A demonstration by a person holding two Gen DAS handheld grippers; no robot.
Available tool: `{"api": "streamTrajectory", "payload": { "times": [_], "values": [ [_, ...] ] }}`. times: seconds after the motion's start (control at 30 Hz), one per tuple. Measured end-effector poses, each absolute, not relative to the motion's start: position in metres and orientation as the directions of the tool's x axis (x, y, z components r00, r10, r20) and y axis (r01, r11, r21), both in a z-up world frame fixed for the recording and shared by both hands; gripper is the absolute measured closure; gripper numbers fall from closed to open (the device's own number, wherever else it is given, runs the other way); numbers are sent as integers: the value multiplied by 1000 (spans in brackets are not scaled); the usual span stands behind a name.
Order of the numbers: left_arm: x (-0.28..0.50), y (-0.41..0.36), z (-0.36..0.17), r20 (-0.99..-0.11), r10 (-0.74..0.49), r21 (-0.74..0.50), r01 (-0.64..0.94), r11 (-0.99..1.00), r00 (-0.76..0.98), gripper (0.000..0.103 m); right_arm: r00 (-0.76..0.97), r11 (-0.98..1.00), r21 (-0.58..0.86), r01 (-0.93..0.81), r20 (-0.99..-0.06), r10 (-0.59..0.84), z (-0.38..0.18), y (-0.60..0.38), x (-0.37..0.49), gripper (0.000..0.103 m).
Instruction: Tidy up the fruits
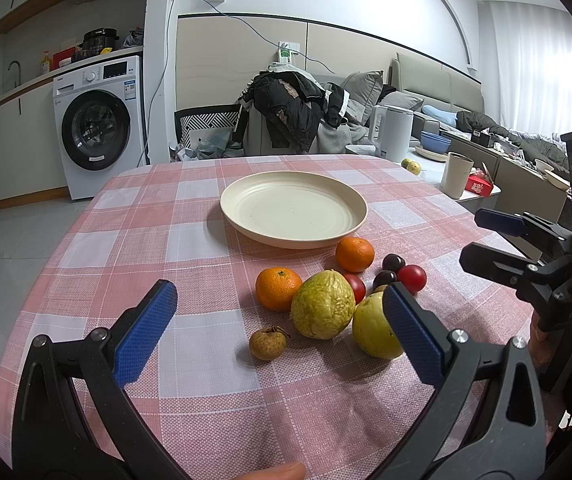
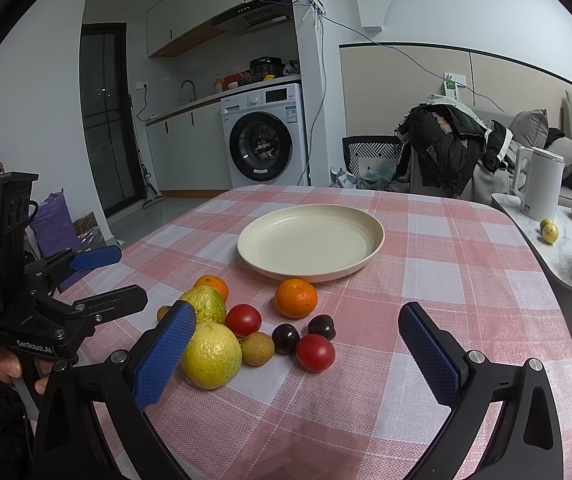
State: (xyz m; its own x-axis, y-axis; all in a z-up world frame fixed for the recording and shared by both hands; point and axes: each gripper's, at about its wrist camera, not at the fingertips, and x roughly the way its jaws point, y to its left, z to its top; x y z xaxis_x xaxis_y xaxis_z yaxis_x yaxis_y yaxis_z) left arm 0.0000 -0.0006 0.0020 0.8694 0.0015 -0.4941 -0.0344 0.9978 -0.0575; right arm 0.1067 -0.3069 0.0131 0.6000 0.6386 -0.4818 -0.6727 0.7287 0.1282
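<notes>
— Both grippers hung above the cloth with nothing in them: the left gripper (image 1: 281, 316) had its blue pads spread wide over the near fruit, and the right gripper (image 2: 298, 332) stood just as wide over the cherries and tomatoes.

— So which step was that?

— The very start, by the look of it. The cream plate (image 1: 245, 216) sat bare at the middle of the checked tablecloth (image 1: 125, 248), and every fruit lay in one cluster on the cloth just in front of it. Nothing had been lifted.

— And the next move?

— Probably a descent and a close on one piece, then a short carry forward to the plate. The green-yellow fruit (image 1: 322, 305) sat between the left pads and touched its neighbours, so a clean grasp would need the pads to slip in beside the near orange (image 1: 278, 289) and the yellow fruit (image 1: 374, 330) without nudging them.

— Did that fruit have a long axis?

— It was slightly egg-shaped, with the narrower end tipped up and away toward the plate. The oranges, including the far orange (image 1: 354, 254), were round, with no direction to speak of.

— The small brown one?

— A longan (image 1: 267, 343), perhaps; the left view was too coarse to be sure. Its stem end faced up and right.
</notes>
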Motion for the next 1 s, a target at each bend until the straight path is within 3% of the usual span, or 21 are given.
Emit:
{"api": "streamTrajectory", "payload": {
  "times": [0.47, 0.83, 0.93, 0.97, 1.0],
  "values": [
    [1, -1, 5, -496, 5, -50, -34, 998, 868, 1, 612, 745, 128, -655, -490, 621, 14, -311, 109, 0],
    [10, -1, -1, -532, -11, -34, -9, 999, 847, 3, 577, 785, 169, -596, -589, 566, 5, -307, 133, 2],
    [13, -1, -2, -552, -19, -31, 2, 1000, 834, 9, 562, 800, 145, -583, -638, 526, 0, -304, 139, 14],
    [13, -2, -2, -552, -16, -26, 1, 1000, 833, 9, 549, 798, 149, -583, -652, 523, -2, -304, 141, 23],
    [13, -1, -3, -554, -13, -23, 0, 1000, 833, 9, 517, 793, 167, -586, -677, 524, -7, -303, 144, 24]
  ]
}}
